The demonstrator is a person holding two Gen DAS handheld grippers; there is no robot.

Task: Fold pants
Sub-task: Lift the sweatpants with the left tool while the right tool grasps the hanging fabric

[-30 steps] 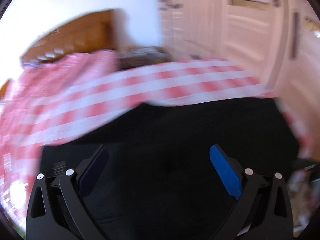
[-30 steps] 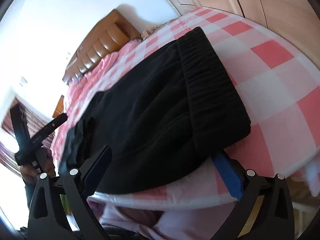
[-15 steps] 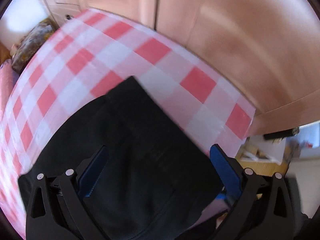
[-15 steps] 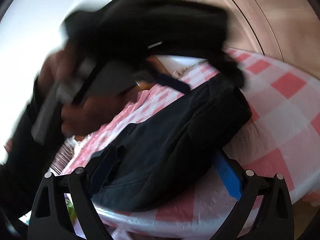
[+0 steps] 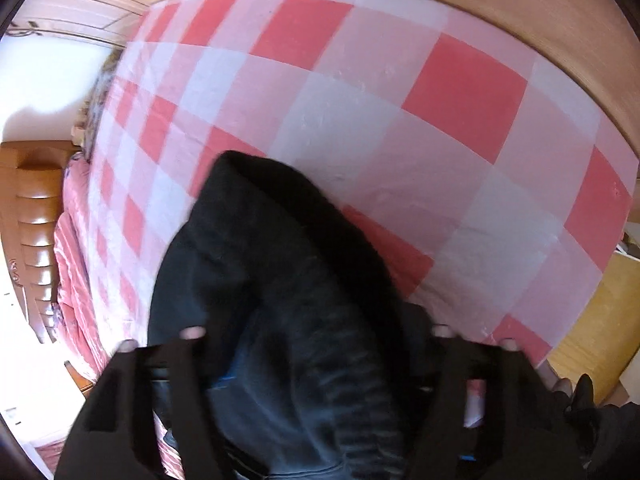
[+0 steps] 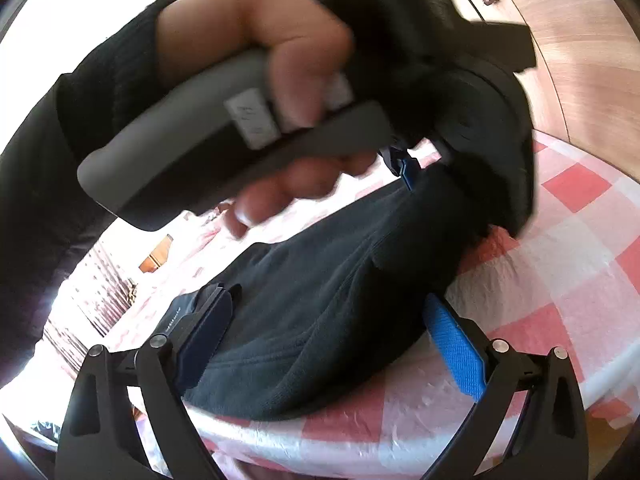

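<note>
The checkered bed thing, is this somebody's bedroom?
Most likely a bedroom. The black pants lie on a bed with a pink-and-white checkered cover, a padded wooden headboard stands at one end, and wooden wardrobe doors stand close behind.

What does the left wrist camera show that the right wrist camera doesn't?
Only the left wrist view shows the wooden headboard and a wide bare stretch of the checked bedspread. Only the right wrist view shows the person's hand gripping the left gripper's grey handle, and the right gripper with its fingers spread wide on either side of the fabric. Both show the black pants lying on the pink checked bed.
</note>
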